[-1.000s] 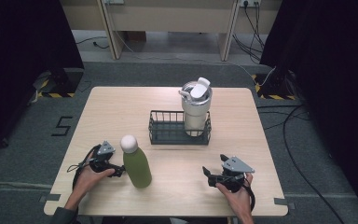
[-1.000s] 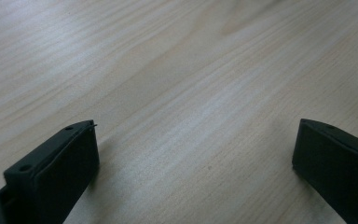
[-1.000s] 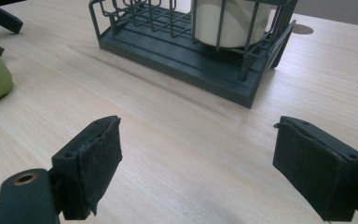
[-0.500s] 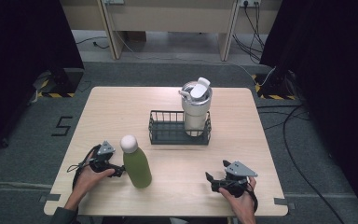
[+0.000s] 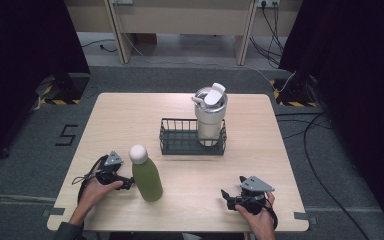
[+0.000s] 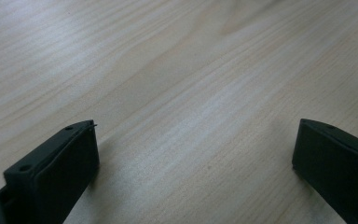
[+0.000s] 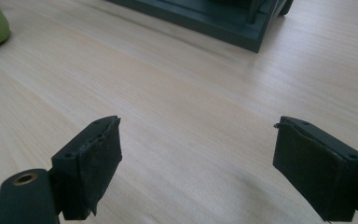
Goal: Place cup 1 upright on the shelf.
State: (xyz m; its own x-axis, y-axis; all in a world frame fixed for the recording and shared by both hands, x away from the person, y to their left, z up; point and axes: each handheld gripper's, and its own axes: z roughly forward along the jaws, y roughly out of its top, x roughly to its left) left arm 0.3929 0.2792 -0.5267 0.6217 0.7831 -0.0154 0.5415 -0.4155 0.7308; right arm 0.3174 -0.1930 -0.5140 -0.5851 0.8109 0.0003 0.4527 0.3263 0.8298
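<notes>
Left gripper (image 5: 125, 183): low over the table (image 5: 130, 115) near its front left corner, held in the left hand (image 5: 96, 189), tips pointing at the bottle.
Left jaws: spread wide in the left gripper view, bare wood between them, nothing grasped; released.
Left contact: tips just beside the bottle's lower body in the high view; touching or not, cannot tell.
Bottle (image 5: 147, 177): green with a white round cap, upright on the table, front left of centre, well apart from the basket.
Right gripper (image 5: 226, 196): low over the table near the front right edge, held in the right hand (image 5: 258, 218), tips pointing left toward the middle of the table.
Right jaws: standing far apart in the right gripper view, only wood grain between the pads; released, holding nothing.
Right surroundings: basket corner ahead at the top of the right gripper view, green bottle at the upper left edge, both well apart from the pads.
Basket (image 5: 180, 145): dark wire, at the table's middle.
Tumbler (image 5: 210, 112): pale, lidded, upright in the basket's right end.
</notes>
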